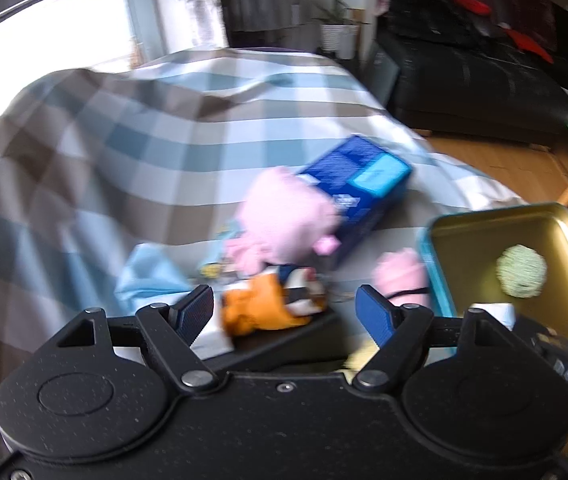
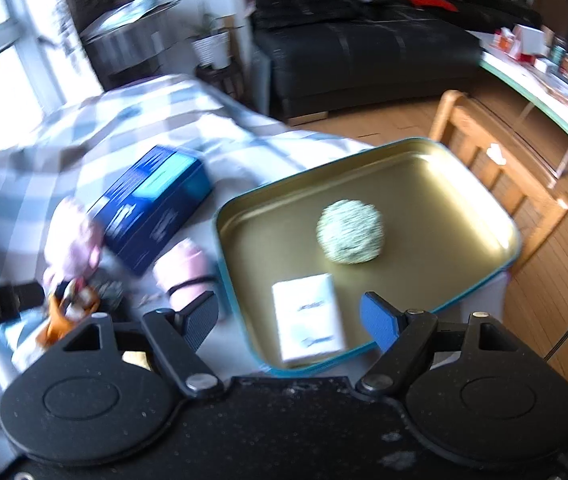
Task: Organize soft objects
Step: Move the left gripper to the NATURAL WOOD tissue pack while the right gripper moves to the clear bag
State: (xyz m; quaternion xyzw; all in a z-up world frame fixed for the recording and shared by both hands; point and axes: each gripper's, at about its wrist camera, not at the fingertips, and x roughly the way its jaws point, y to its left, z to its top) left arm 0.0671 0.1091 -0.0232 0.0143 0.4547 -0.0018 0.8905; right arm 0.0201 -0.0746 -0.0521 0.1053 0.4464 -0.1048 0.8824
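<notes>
The left gripper (image 1: 284, 314) hangs with its fingers (image 1: 195, 312) spread and nothing between them; the orange toy (image 1: 261, 306) lies just beyond the tips, unheld; a hasty close here may pinch only a fold of plush, or catch the dark flat thing under the toy instead. The right gripper (image 2: 290, 320) is likewise spread and empty, poised over the near rim of the tin (image 2: 514, 240); its right fingertip sits right at that rim, so a push down or forward may knock the tin, which looks to sit near the edge of the checked cloth (image 2: 23, 184) with a chair (image 2: 496, 168) and bare floor beyond; it may slide off.

Inside the tin lie a white packet (image 2: 310, 318) and, further in, a green ball (image 2: 350, 230); the ball may roll if the tin is jolted. Left of the tin a pink roll (image 2: 183, 276) with a dark band rests on the cloth, touching or nearly touching the tin's wall; then the pink plush (image 1: 284, 220) leans against the blue box (image 1: 358, 188). The toys crowd together, so pulling one may drag its neighbour; both views are blurred, so exact contacts are hard to judge, and the grippers, close side by side, may bump.
</notes>
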